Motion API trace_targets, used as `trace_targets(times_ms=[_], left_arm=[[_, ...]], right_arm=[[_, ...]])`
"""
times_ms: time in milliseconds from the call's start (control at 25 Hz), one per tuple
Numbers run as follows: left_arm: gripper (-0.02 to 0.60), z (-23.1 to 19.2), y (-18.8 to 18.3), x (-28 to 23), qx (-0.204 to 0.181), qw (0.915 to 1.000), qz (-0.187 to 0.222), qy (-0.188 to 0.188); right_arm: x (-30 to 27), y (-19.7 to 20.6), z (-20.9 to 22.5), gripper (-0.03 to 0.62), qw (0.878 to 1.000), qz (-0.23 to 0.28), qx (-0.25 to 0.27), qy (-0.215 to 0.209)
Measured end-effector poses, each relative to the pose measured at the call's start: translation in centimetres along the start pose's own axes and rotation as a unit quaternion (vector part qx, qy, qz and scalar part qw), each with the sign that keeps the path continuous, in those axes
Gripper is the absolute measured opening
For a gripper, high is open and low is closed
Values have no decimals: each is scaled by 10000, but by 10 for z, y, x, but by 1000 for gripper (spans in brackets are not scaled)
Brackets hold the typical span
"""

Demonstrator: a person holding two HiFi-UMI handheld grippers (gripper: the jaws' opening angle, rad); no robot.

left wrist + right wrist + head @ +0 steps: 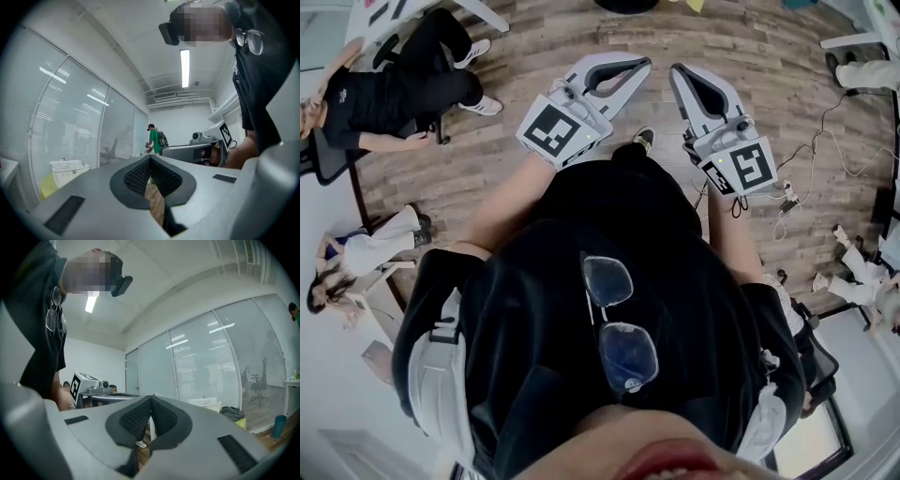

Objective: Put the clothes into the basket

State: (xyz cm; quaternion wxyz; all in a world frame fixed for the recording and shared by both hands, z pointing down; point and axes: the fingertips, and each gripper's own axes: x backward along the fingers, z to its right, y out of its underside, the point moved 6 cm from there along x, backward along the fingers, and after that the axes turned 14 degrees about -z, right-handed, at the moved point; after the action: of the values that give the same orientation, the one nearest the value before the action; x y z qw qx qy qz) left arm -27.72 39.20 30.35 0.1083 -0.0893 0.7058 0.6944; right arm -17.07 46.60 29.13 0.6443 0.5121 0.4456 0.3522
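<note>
I am holding my left gripper [150, 158] and right gripper [151, 398] pinched closed, both empty; the clothes [232, 413] are lying heaped, stretched sideways, just right of the basket [205, 403].

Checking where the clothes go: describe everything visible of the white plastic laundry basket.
The white plastic laundry basket is rectangular, with lattice walls and a solid rim. It stands upright by the glass wall with blinds, next to a yellow-green object. A dark grey heap of clothes lies beside it. Its inside is hidden.
</note>
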Motion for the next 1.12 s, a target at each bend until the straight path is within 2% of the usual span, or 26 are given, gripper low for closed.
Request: trace_targets(times_ms=[320,600,800,1120], left_arm=[[2,-15,-20,-68,4,9998,-107,-156],[2,-38,-37,-106,21,9994,-40,-346],[2,-70,-46,-129,-10,9992,41,-406],[2,-136,-49,-174,4,9998,77,-207]], right_arm=[[6,0,75,25,9998,-6,-78,-207],[2,-7,124,26,9997,-40,2,-239],[-15,-14,159,26,9999,-17,-9,-163],[-65,-23,211,26,9999,-102,-14,6]])
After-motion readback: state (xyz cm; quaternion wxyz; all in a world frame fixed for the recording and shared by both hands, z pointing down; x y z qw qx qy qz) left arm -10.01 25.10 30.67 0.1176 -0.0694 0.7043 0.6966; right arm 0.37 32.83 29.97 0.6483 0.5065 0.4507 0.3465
